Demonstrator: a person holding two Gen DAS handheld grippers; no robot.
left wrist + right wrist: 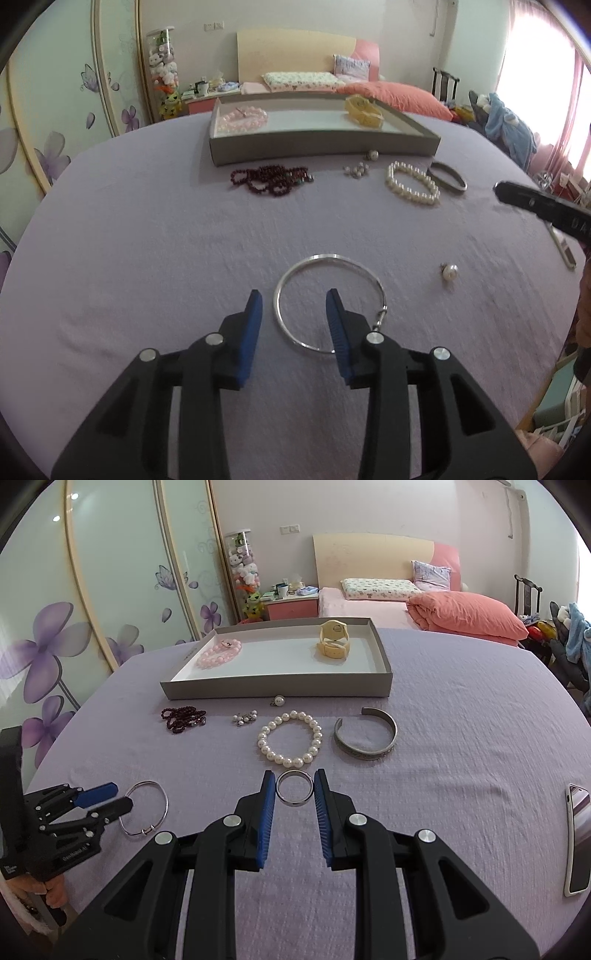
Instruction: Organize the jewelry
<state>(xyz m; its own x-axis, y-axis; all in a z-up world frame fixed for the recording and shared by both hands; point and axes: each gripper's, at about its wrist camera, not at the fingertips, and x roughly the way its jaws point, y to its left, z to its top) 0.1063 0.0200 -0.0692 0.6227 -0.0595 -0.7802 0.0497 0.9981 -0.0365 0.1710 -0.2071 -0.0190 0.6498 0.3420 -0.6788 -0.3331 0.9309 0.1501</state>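
Note:
A thin silver bangle [325,255] lies flat on the purple cloth. My left gripper [294,306] is open and low over it. Its left rim lies between the blue pads, which do not touch it. The right wrist view shows the same bangle [165,805] and left gripper [118,799] at the left. My right gripper [294,789] is shut on a small silver ring [293,773], which both pads touch. A grey tray [325,147] [277,688] at the back holds a pink bead bracelet [219,653] and a yellow watch [332,642].
In front of the tray lie dark red beads [183,718], a small pearl cluster [244,718], a single pearl piece [277,700], a pearl bracelet [266,749] and a silver cuff [365,753]. Another pearl piece [448,272] lies nearer. A phone [576,834] rests at the right edge.

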